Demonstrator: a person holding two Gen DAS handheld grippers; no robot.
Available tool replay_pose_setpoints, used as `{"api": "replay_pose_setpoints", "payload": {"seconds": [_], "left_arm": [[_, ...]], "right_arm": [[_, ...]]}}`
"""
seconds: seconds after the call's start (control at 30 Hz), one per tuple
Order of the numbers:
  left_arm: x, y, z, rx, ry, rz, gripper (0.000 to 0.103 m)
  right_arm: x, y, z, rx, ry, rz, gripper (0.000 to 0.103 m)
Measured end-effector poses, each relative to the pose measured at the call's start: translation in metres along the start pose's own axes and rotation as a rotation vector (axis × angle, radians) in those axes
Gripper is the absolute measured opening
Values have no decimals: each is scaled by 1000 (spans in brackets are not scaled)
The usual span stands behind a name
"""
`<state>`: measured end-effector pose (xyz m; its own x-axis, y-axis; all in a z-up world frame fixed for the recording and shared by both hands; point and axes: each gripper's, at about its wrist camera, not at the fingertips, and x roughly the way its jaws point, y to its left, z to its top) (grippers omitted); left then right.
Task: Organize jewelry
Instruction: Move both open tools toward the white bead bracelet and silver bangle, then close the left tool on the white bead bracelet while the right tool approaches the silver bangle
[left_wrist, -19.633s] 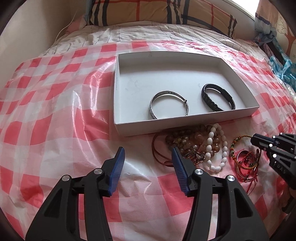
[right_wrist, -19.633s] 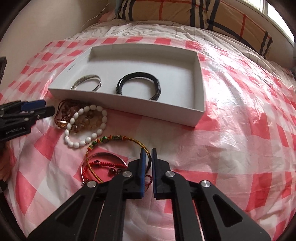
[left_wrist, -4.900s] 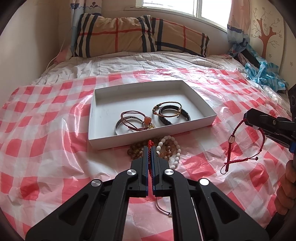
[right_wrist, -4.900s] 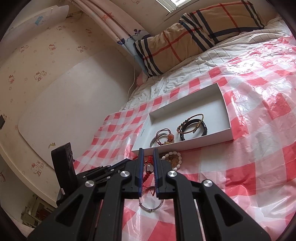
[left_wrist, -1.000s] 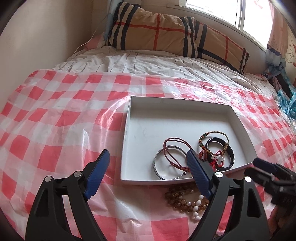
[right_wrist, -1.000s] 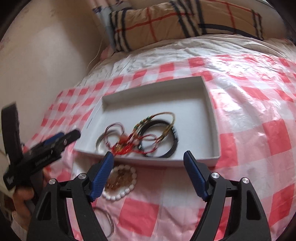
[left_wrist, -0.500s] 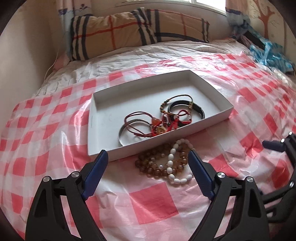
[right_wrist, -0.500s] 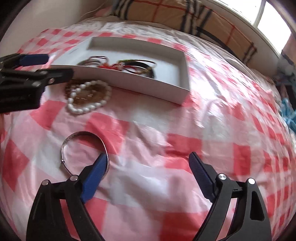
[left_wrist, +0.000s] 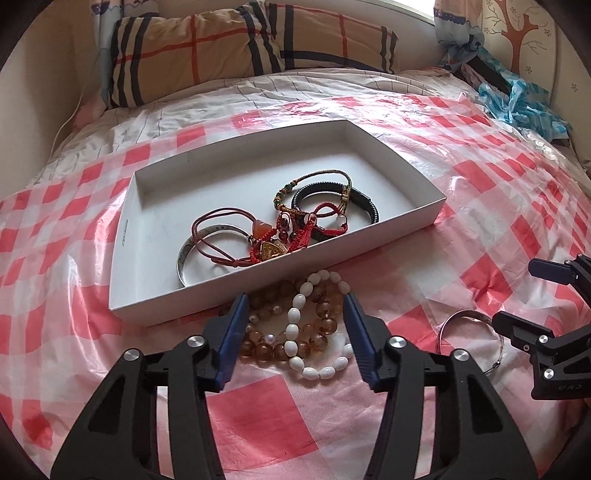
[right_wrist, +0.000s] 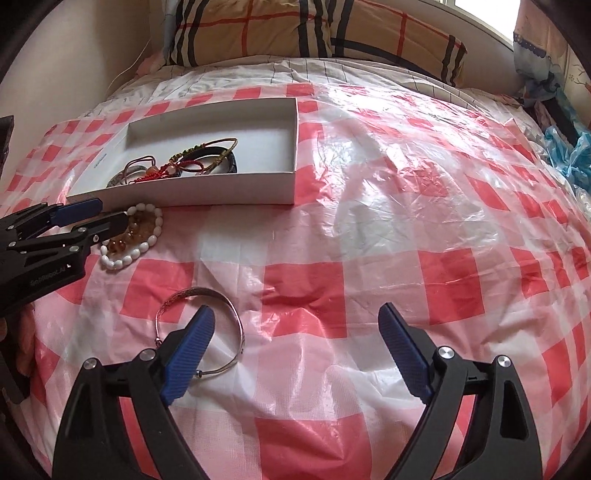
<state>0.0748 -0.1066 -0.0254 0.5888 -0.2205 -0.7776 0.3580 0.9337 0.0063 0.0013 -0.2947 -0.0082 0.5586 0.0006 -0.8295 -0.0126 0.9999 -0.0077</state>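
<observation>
Bright window daylight, plastic glare, fisheye-warped edges.

Your layout: shallow white cardboard tray (left_wrist: 122, 236) on red-and-white checked plastic sheet (right_wrist: 369, 266) over bed; plaid pillow (left_wrist: 236, 40) behind it. In tray: silver metal bangle (left_wrist: 184, 254) left, black leather bracelet (left_wrist: 365, 206) right, tangled red cord bracelets (left_wrist: 295, 229) between. Before tray's near wall: white-and-amber bead bracelets (left_wrist: 303, 332), between your left claw (left_wrist: 293, 325) fingers. To their right, apart: thin silver bangle (right_wrist: 232, 314), beside your right claw (right_wrist: 295, 332).
</observation>
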Motion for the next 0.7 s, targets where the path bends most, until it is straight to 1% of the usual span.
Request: {"api": "replay_pose_setpoints", "payload": {"seconds": [0.03,0.07,0.1,0.13,0.17,0.23,0.33,0.43,0.47,0.57,0.7], "left_arm": [[3,0,-1,-1,12,6,32],[6,0,-2,0,27,13,28],[9,-1,-3,2,44,19,14],[11,-2,-4,5,57,28,7],[10,-3,-5,10,57,31,7],[4,-2,-6,6,51,10,7],[-16,-1,-10,7,41,-17,7],[-43,3,-20,-40,33,-78,7],[-48,4,-25,-47,37,-87,7],[-54,7,-43,-49,72,-60,7],[-46,13,-58,-71,123,-8,7]], "right_arm": [[1,2,1,-2,1,0,86],[1,2,1,-4,3,0,86],[2,2,1,-3,5,2,86],[3,1,1,-2,7,2,86],[3,1,1,-1,8,1,86],[4,1,1,-1,11,-2,86],[4,1,0,-2,11,-3,86],[1,3,0,-12,-2,5,86],[0,4,-1,-15,-9,18,86],[-6,9,-2,-19,-26,106,86],[-7,19,-4,-47,-21,162,86]]}}
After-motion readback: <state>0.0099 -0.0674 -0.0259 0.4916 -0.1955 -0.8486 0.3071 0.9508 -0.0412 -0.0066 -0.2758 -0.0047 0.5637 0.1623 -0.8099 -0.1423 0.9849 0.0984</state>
